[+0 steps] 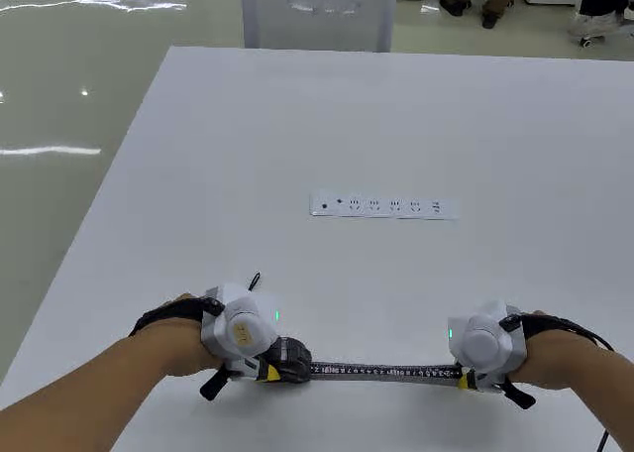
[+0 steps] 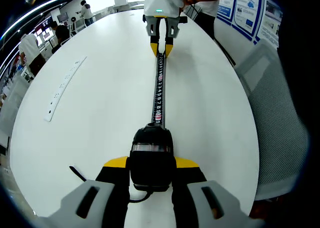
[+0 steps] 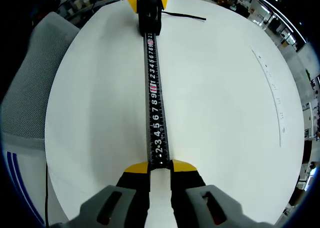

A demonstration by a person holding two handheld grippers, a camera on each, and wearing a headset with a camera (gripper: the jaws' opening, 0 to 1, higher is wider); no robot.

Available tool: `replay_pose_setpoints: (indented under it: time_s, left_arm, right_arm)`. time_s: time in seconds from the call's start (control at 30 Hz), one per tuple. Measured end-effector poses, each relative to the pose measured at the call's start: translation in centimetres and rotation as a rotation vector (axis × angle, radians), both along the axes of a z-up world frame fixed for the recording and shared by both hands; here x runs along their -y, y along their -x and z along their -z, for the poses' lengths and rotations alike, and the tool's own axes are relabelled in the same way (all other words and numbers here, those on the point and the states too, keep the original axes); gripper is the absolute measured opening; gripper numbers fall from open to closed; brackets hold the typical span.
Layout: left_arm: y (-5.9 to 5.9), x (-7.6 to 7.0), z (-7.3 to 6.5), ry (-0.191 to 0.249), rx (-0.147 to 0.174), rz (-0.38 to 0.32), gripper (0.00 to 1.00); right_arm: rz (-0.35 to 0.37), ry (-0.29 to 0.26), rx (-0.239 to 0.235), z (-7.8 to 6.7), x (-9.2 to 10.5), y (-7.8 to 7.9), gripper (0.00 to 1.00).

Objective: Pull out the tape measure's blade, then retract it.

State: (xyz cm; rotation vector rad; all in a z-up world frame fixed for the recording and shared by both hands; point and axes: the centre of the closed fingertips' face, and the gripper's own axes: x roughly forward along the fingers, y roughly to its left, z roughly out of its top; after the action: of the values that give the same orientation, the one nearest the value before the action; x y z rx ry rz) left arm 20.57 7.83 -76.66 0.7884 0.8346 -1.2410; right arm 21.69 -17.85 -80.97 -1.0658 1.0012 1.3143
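Forearms [image 1: 79, 397] come in from the bottom of the head view, each hand carrying a gripper low over the white table [image 1: 297, 125]. The left gripper [image 1: 269, 372] is clamped on the black case [image 1: 289, 360], close to the table's near edge. The right gripper [image 1: 466, 378] pinches the end of the blade [image 1: 386, 372], which runs straight between the two, along that edge. A white power strip [image 1: 384, 206] lies farther up the table, well apart from both grippers. A grey chair [image 1: 317, 14] stands at the far edge.

Seen from the left gripper view, its own yellow-tipped jaws squeeze the case from both sides. The blade leaves the front of the case and runs straight ahead, numbers up, to the right gripper at the top. A thin black strap [image 2: 76, 172] lies on the table just left of the jaws. The power strip is off to the left.

From the right gripper view, its jaws are closed on the blade's tip, at the low end of the printed scale. The blade runs away to the case, which sits between the left gripper's yellow tips at the top. Whether the blade touches the table cannot be told.
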Motion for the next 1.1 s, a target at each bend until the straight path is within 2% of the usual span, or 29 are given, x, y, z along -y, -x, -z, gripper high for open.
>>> replay_pose_setpoints:
  time_s: [0.13,0.17,0.2,0.3,0.47,0.57,0.63,0.7,0.77,0.8,0.9,0.97,1.0,1.03,1.07,1.1]
  left_arm:
    - [-0.1,-0.1,0.2,0.002,0.001,0.0,0.27]
    - [-0.2,-0.2,0.3,0.004,-0.002,-0.003,0.27]
    - [-0.2,-0.2,0.3,0.008,-0.006,-0.007,0.27]
    - [-0.3,-0.3,0.5,0.01,-0.005,-0.002,0.27]
    - [-0.3,-0.3,0.5,0.01,0.0,0.004,0.27]
    - [-0.1,-0.2,0.4,0.001,0.006,0.011,0.27]
    - [-0.1,-0.1,0.4,-0.003,0.005,0.012,0.27]
    - [-0.1,-0.1,0.3,-0.004,0.002,0.011,0.27]
    - [-0.1,-0.1,0.4,-0.007,0.003,0.01,0.27]
    - [-0.2,-0.1,0.4,-0.006,0.003,0.007,0.28]
    - [-0.2,-0.2,0.5,-0.001,0.005,0.004,0.28]
    - [-0.4,-0.3,0.8,-0.001,0.007,0.004,0.28]
    - [-0.4,-0.3,0.9,0.0,0.007,0.006,0.28]
    - [-0.4,-0.3,0.9,-0.001,0.01,0.013,0.28]
    - [-0.4,-0.3,1.0,-0.001,0.009,0.012,0.28]
    - [-0.4,-0.3,0.9,-0.004,0.011,0.015,0.28]
  right_arm:
    - [-0.004,-0.028,0.011,-0.2,-0.1,0.1,0.15]
    - [0.008,-0.036,0.011,-0.2,-0.1,0.0,0.15]
    - [0.092,-0.039,0.001,-0.2,0.1,-0.1,0.15]
    - [0.089,-0.091,-0.001,-1.1,-0.5,-0.2,0.2]
    - [0.1,-0.107,0.015,-1.6,-0.8,-0.5,0.28]
    - [0.113,-0.111,0.018,-1.3,-0.4,-0.8,0.33]
    - [0.122,-0.116,0.025,-1.7,-0.2,-0.7,0.37]
    - [0.151,-0.123,0.018,-1.8,0.0,-0.7,0.38]
    - [0.219,-0.139,0.004,-1.8,0.1,-0.6,0.45]
    - [0.232,-0.153,0.001,-1.9,0.0,-0.6,0.51]
    - [0.265,-0.193,-0.006,-2.1,-0.1,-0.4,0.59]
    - [0.302,-0.209,-0.011,-2.2,-0.1,-0.4,0.7]
    - [0.305,-0.22,-0.009,-2.4,-0.2,-0.4,0.8]
    - [0.291,-0.298,0.016,-2.8,-1.0,-1.0,0.89]
    - [0.289,-0.335,0.036,-3.1,-1.4,-1.3,1.0]
    - [0.298,-0.336,0.033,-3.3,-1.2,-1.3,0.99]
